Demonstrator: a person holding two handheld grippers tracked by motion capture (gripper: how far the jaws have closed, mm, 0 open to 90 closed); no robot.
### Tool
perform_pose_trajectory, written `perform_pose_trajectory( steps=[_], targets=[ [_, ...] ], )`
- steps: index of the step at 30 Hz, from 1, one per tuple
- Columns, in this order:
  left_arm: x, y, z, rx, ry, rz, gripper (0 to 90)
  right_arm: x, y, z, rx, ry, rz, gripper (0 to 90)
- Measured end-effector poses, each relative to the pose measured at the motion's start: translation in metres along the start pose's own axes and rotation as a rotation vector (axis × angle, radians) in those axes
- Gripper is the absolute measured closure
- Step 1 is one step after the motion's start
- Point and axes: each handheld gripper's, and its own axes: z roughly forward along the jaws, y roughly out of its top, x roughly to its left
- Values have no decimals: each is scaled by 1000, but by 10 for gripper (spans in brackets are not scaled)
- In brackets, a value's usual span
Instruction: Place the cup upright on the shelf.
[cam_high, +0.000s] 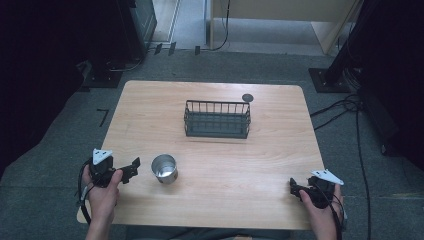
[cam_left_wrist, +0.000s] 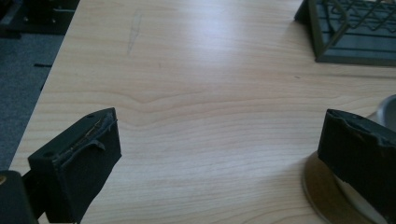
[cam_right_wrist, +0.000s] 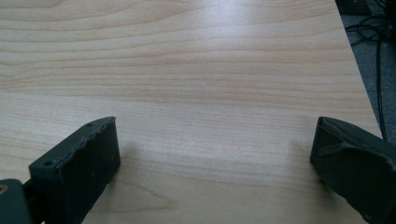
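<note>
Right, over on the left the left gripper (cam_high: 131, 168) sits low at the table (cam_high: 260, 200) edge in the person's hand, jaws spread wide with nothing between them, and the metal cup (cam_high: 164, 168) stands upright just beside its tips, mouth up. In the left gripper view the cup (cam_left_wrist: 386, 112) peeks out behind the right-hand jaw, so the gripper is pointing a touch past it, not at it. To my eye the reach for the cup is the step in hand, and the way to do it well is to swing the jaws round until the cup's wall sits squarely between them, come in level and low on the body instead of up at the rim, then close gently so it doesn't skid on the smooth wood. Further along, the dark wire basket (cam_high: 217, 120) waits mid-table, well apart from the cup, with a small dark disc (cam_high: 247, 97) behind its far corner. Out at the right edge the right gripper (cam_high: 296, 189) rests idle, jaws parted over bare wood, nothing in them
</note>
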Motion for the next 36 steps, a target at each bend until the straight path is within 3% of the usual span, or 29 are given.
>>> perform_pose_trajectory(
  steps=[11,18,23,25,36],
  targets=[
    [-19,10,-7,-5,-45,32,0,0,0,0,-1,4,-4,9],
    [-39,13,-8,-13,-90,39,0,0,0,0,0,6,-6,9],
    [-48,13,-8,-5,-100,48,0,1,0,0,0,8,-7,9],
    [-54,12,-7,-2,-125,54,0,1,0,0,0,8,-7,9],
    [-72,4,-3,8,-176,66,0,0,0,0,0,8,-8,9]
  ],
)
